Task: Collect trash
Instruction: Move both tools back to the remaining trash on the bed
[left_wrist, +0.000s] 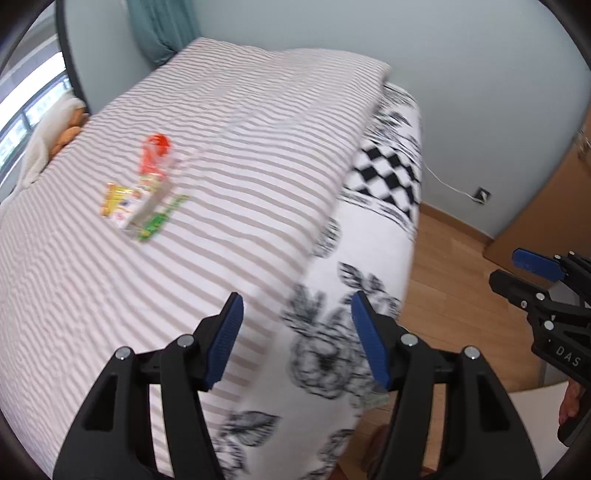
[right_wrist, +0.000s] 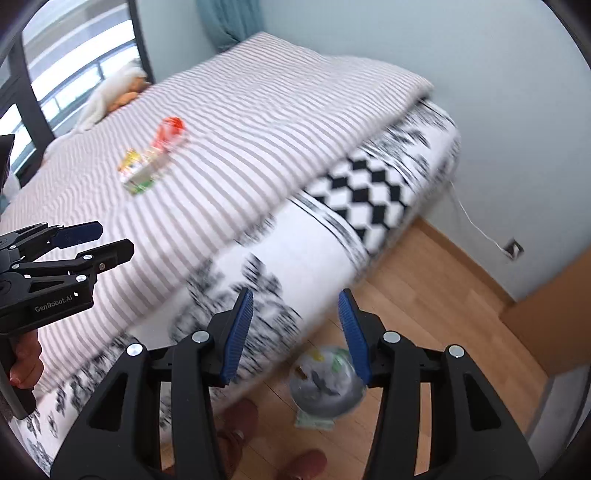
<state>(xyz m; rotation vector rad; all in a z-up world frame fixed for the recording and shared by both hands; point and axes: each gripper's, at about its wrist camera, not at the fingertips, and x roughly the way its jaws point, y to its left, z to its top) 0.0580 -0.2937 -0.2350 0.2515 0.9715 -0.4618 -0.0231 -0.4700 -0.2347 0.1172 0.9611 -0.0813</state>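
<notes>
A small pile of wrappers (left_wrist: 144, 184) lies on the striped duvet (left_wrist: 240, 166): a red one (left_wrist: 155, 147), a yellow packet (left_wrist: 118, 199) and a green one (left_wrist: 159, 221). The right wrist view shows the same pile (right_wrist: 151, 158) far up the bed. My left gripper (left_wrist: 296, 306) hangs open over the bed's near edge, nothing between its blue pads. My right gripper (right_wrist: 295, 299) is open too, above the bed's side and floor; it also shows at the right edge (left_wrist: 532, 273). Below it on the floor stands a round bin (right_wrist: 325, 384) with a clear liner and scraps inside.
The bed fills most of both views, a patterned sheet (right_wrist: 354, 199) hanging down its side. A brown cardboard box (left_wrist: 546, 206) stands by the wall near a socket with a white cable (left_wrist: 482, 194). A person's feet (right_wrist: 240, 424) are on the wooden floor. A plush toy (right_wrist: 125, 94) lies by the window.
</notes>
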